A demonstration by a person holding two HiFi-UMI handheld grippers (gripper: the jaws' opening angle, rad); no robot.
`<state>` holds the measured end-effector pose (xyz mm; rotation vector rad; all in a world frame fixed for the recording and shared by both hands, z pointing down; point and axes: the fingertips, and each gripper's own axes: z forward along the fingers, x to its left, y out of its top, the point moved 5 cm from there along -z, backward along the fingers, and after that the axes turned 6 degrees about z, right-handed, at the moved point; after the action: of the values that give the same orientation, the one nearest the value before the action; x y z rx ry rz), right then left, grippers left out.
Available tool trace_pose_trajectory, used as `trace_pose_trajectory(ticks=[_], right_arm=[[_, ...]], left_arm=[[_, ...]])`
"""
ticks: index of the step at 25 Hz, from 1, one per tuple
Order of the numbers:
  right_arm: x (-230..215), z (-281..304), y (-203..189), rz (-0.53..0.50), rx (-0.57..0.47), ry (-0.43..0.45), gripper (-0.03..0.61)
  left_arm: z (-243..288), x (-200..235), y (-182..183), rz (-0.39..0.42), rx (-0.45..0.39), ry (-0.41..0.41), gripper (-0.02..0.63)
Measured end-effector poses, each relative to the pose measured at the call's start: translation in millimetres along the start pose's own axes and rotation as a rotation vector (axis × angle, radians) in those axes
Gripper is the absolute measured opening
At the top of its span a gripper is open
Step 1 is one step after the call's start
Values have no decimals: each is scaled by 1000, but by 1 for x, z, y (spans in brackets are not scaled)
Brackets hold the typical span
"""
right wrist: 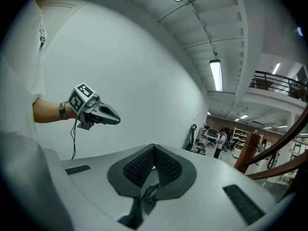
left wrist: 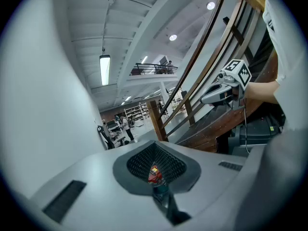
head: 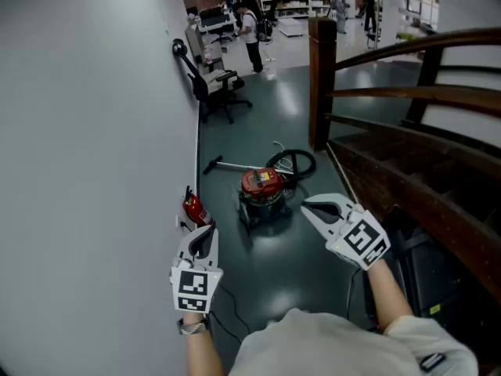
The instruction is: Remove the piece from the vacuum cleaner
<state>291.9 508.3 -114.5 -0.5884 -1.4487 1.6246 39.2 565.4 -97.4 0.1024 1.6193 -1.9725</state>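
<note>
We held both grippers out in front of us, and neither had anything in it. The left gripper (left wrist: 155, 153) had its jaws fully together, the dark ribbed pads meeting along one seam with only a sliver of gap low down. Through that sliver we could see a scrap of red from the vacuum cleaner (head: 262, 188) far ahead. The right gripper (right wrist: 153, 150) was closed in the same way, pad against pad, with nothing pinched between them. Both were in the air and touched no object, and they stayed well apart from each other.

The vacuum cleaner stood on the dark floor (head: 258, 116) ahead of us, between the pale wall (head: 94, 131) on the left and the wooden staircase (head: 407, 163) on the right. It was well beyond both grippers. It had a red top on a dark drum. Its black hose (head: 296, 163) lay coiled just behind it, and a light-coloured wand (head: 235, 165) lay on the floor towards the wall. A red fire extinguisher (head: 194, 208) stood against the wall, near the left gripper's tips in the head view.
</note>
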Motion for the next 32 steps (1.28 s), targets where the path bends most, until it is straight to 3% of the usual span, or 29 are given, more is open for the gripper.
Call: trace_pose_trajectory(ticks=[18, 25, 32], right_arm=[[-14, 0, -4, 53, -76, 71, 29], [-27, -8, -23, -7, -16, 83, 28], [-40, -14, -40, 26, -4, 86, 28]], left_arm=[[16, -12, 1, -3, 21, 26, 2], [23, -30, 3, 1, 40, 45, 2], [34, -39, -3, -33, 66, 62, 2]])
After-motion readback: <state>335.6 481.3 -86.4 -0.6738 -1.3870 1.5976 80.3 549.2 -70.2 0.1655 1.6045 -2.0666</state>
